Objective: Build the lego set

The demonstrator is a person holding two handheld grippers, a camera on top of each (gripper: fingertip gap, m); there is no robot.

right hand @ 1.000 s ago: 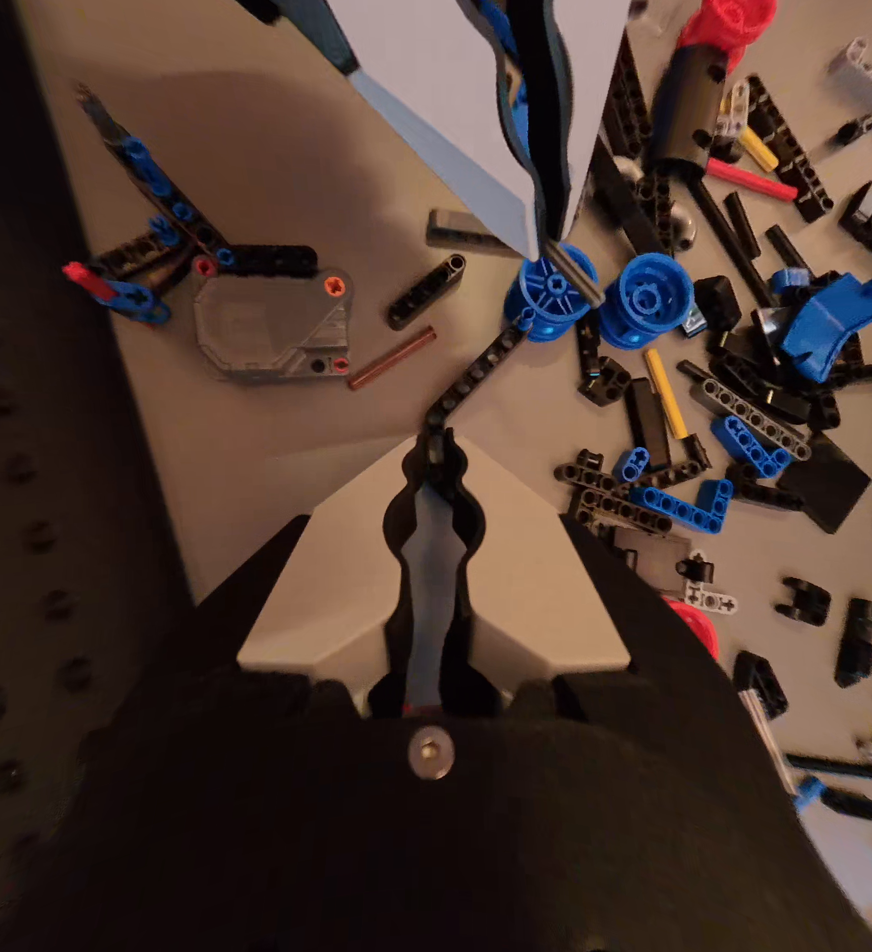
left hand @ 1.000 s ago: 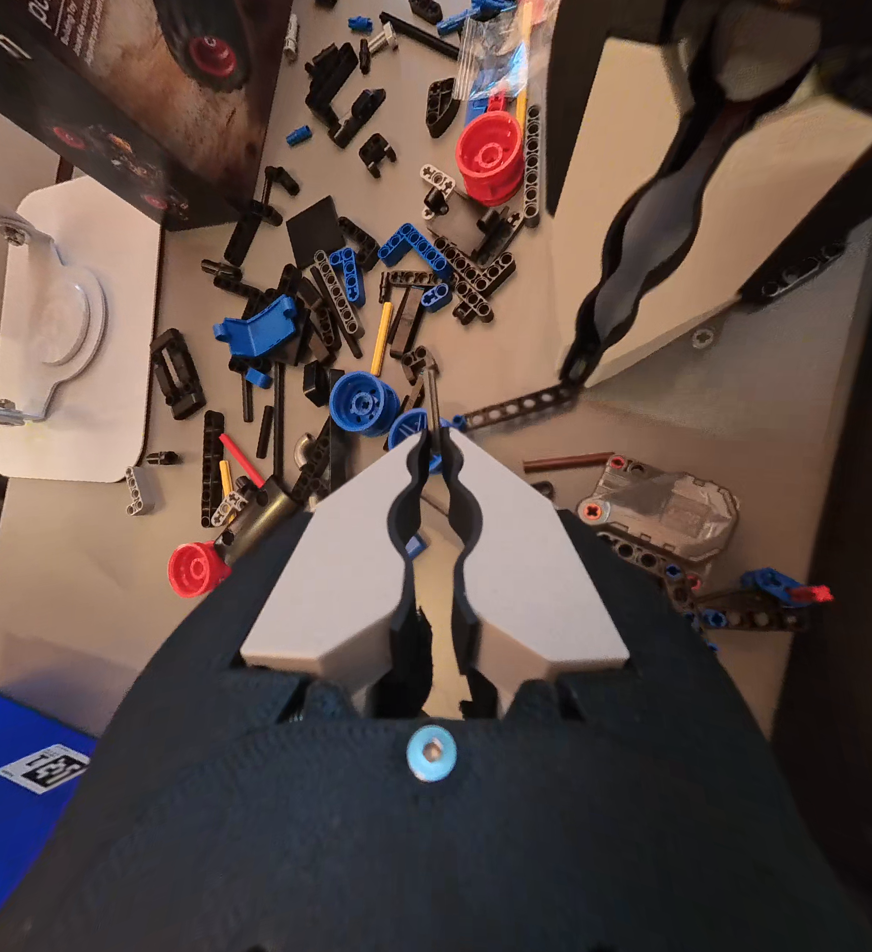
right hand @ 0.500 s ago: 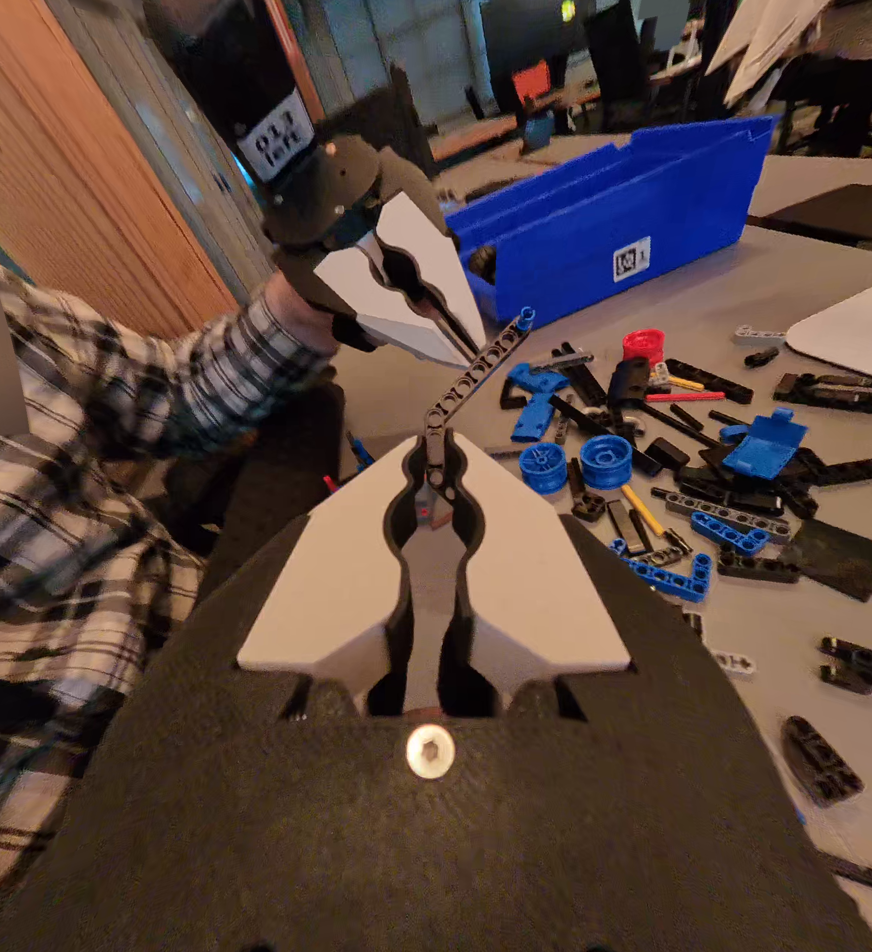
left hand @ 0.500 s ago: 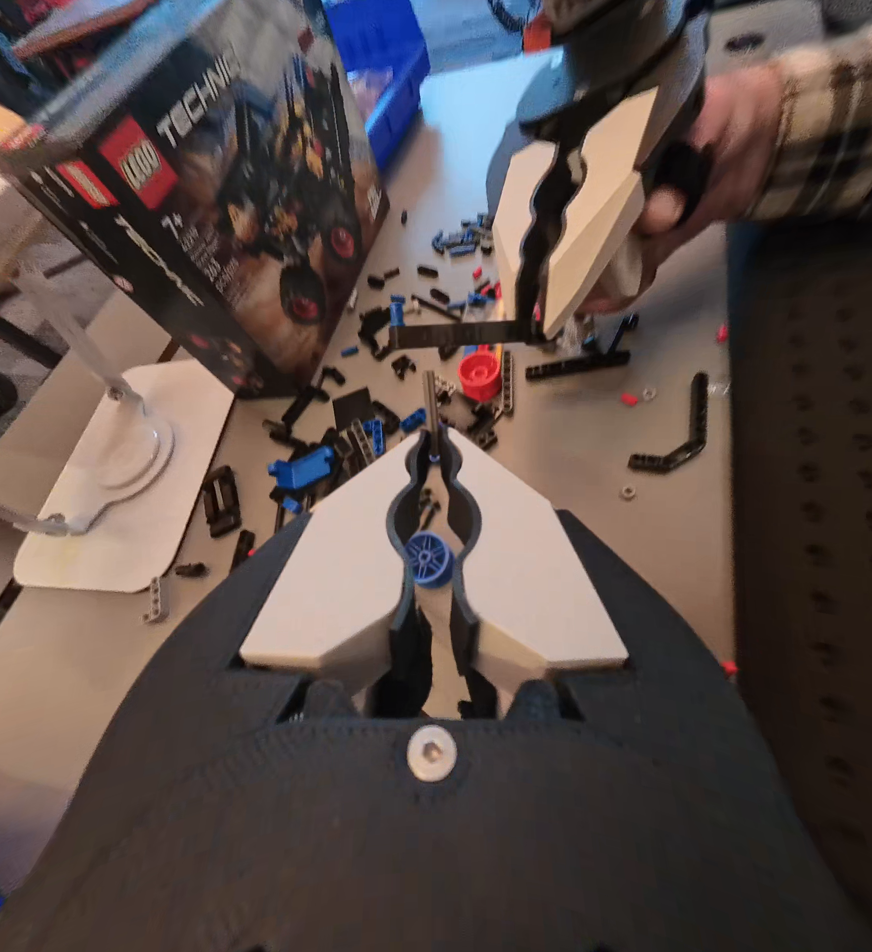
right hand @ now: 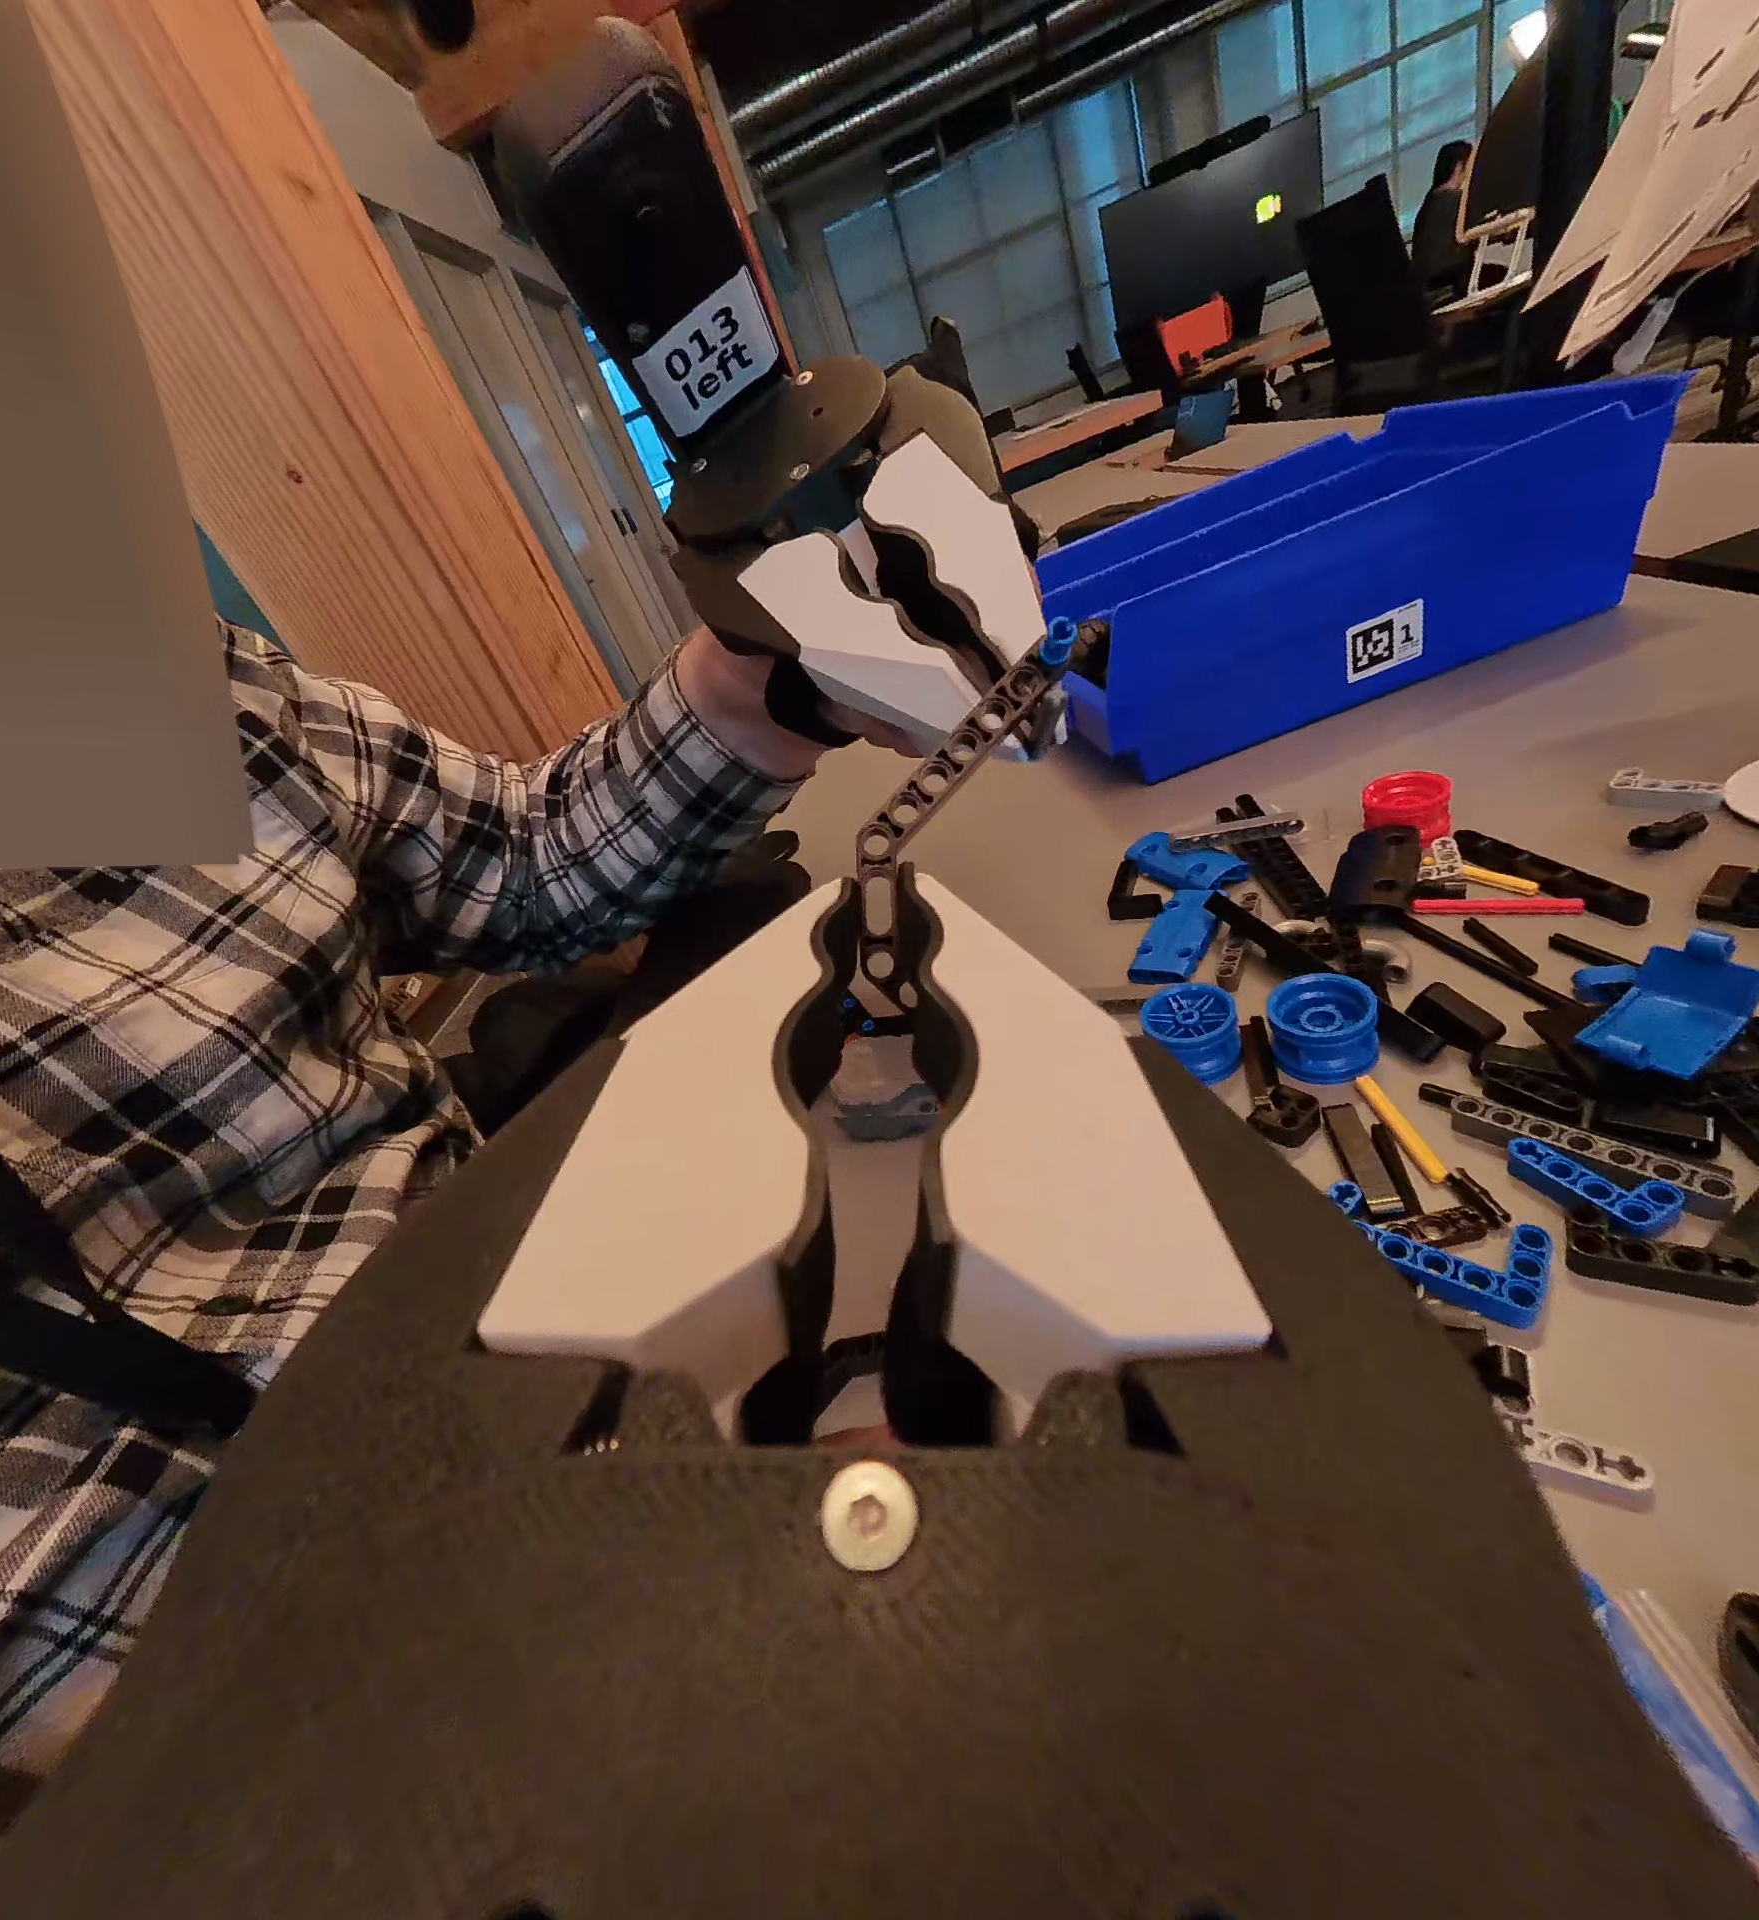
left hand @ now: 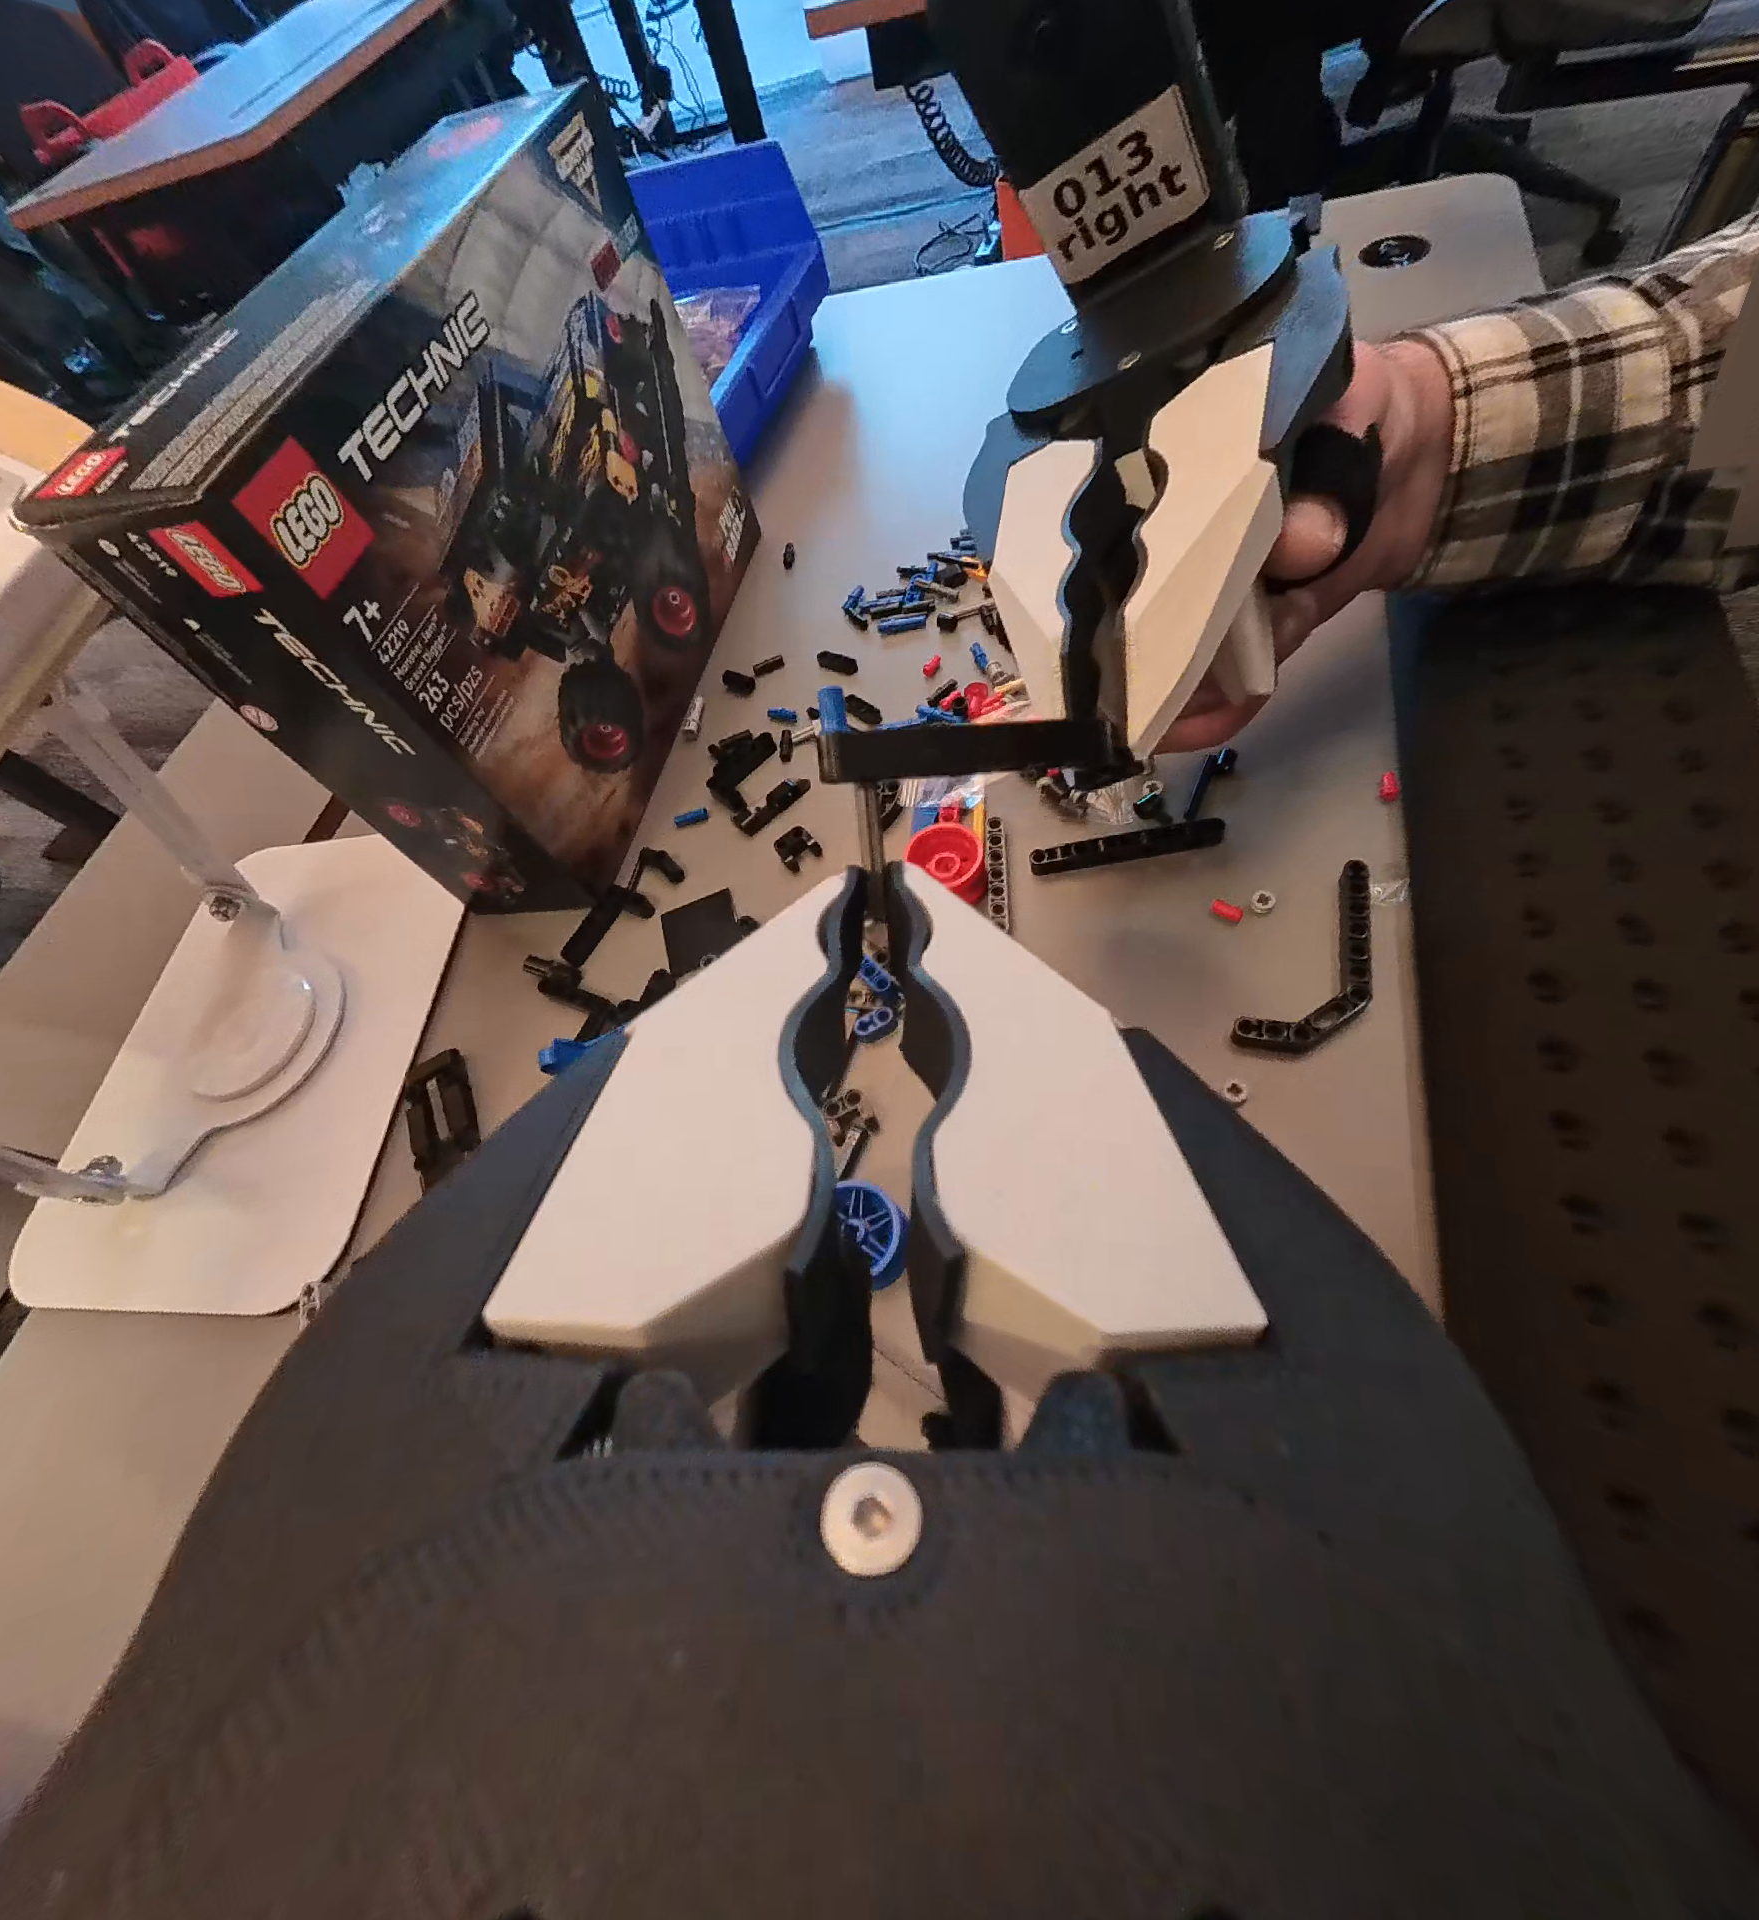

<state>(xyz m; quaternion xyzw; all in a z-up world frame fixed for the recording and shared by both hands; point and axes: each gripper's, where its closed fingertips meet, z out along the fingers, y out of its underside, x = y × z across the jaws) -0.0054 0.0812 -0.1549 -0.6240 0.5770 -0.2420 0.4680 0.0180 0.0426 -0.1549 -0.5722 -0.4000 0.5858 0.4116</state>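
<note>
1. Set box (left hand: 407,499): stands tilted at the far left of the table (left hand: 958,416) in the left wrist view, clear of the work zone, probably kept there for reference.
2. Loose parts (left hand: 906,644): scattered across the tabletop between the box and the grippers; two blue wheel hubs (right hand: 1322,1027) and a red wheel hub (left hand: 942,860) lie among black beams, within reach for later steps.
3. Left gripper (left hand: 877,883): fingers drawn together on a thin dark axle (left hand: 868,826), gripped at its lower end so that the free upper end points up toward the beam.
4. Black beam (left hand: 968,750): a long perforated lift-arm held in the air above the table, roughly level in the left wrist view, with a blue pin (left hand: 831,707) at its far end. The axle tip meets it near that end; whether it has entered a hole cannot be told.
5. Right gripper (right hand: 883,904): fingers clamped on the near end of the same beam, leaving the holes at the far end unobstructed for insertion.
6. Blue bin (right hand: 1374,582): sits on the table behind the joined pieces in the right wrist view, well apart from the loose parts.
7. Judgement: the step in hand appears to be mating axle to beam; the build is at an early stage.
</note>
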